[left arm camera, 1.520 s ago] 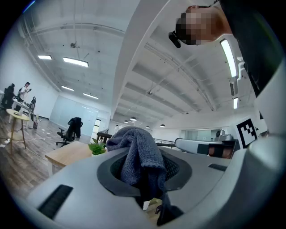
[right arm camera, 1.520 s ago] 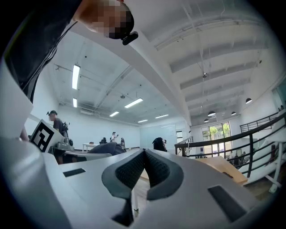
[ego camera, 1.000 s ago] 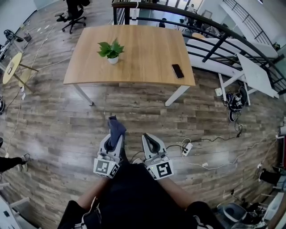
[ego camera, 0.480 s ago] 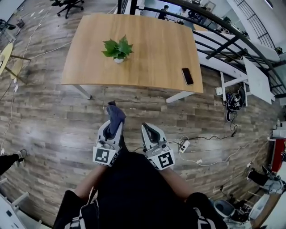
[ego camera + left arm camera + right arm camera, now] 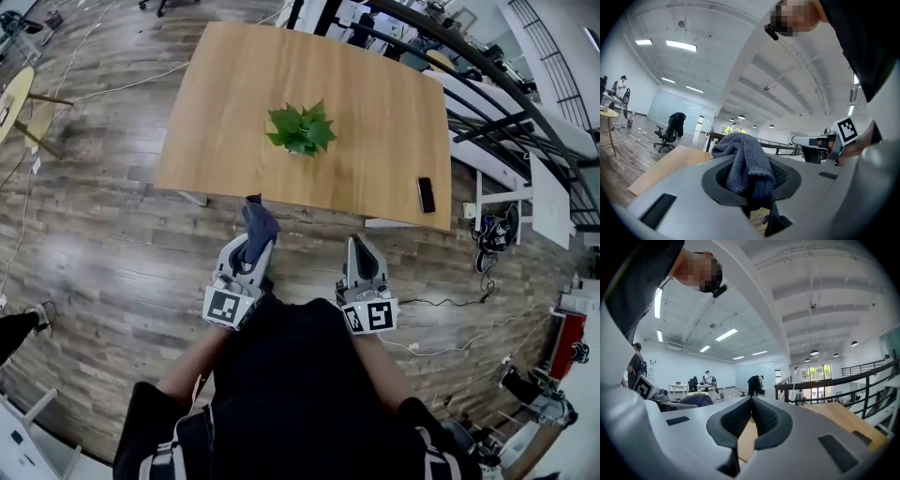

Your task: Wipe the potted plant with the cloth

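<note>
Your left hand-held gripper [image 5: 253,246] is clamped on the cloth [image 5: 259,223], which is bunched up past the jaws (the loose end could snag on a leaf and pull free). The potted plant [image 5: 301,129] stands mid-way across the bench [image 5: 216,103], well apart from both grippers. It looks light, so a hard wipe may tip it. Your right hand-held gripper [image 5: 362,248] is closed on nothing and could steady it. The phone [image 5: 426,194] lies near the bench's right edge. Don't sweep it off.
</note>
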`<state>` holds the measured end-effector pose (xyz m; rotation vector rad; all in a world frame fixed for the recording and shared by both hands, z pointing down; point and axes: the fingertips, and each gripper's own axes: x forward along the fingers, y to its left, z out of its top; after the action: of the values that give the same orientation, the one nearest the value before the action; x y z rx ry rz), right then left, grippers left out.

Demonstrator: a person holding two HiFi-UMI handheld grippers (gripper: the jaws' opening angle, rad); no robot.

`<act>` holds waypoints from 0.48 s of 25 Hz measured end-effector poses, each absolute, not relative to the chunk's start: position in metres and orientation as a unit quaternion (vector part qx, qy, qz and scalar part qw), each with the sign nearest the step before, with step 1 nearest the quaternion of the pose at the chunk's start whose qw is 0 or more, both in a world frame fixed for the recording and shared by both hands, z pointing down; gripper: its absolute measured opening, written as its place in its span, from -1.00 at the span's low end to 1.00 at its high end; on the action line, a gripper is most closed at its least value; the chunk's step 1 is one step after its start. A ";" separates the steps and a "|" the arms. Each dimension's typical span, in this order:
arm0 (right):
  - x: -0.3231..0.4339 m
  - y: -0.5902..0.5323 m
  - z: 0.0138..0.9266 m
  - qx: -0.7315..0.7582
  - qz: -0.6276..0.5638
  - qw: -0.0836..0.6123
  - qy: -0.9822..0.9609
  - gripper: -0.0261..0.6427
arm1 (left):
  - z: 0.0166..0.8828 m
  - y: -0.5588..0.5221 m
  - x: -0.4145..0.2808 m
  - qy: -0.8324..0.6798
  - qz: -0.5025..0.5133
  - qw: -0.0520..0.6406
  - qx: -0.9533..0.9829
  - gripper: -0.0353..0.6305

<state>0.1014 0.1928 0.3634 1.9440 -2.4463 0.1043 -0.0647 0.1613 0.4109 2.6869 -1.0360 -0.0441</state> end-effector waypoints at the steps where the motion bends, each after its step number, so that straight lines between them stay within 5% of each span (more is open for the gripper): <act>1: 0.103 0.183 0.362 0.627 0.035 0.007 -0.778 -0.87 | 0.412 0.151 -0.070 -0.360 -0.011 0.132 0.924 -0.55; 12: 0.087 0.121 0.353 0.623 0.022 -0.003 -0.782 -0.87 | 0.402 0.105 -0.089 -0.381 -0.013 0.115 0.917 -0.55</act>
<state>0.0871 0.1213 0.3532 1.9612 -2.4611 0.0706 -0.0894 0.1049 0.4021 2.6889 -1.1158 -0.0377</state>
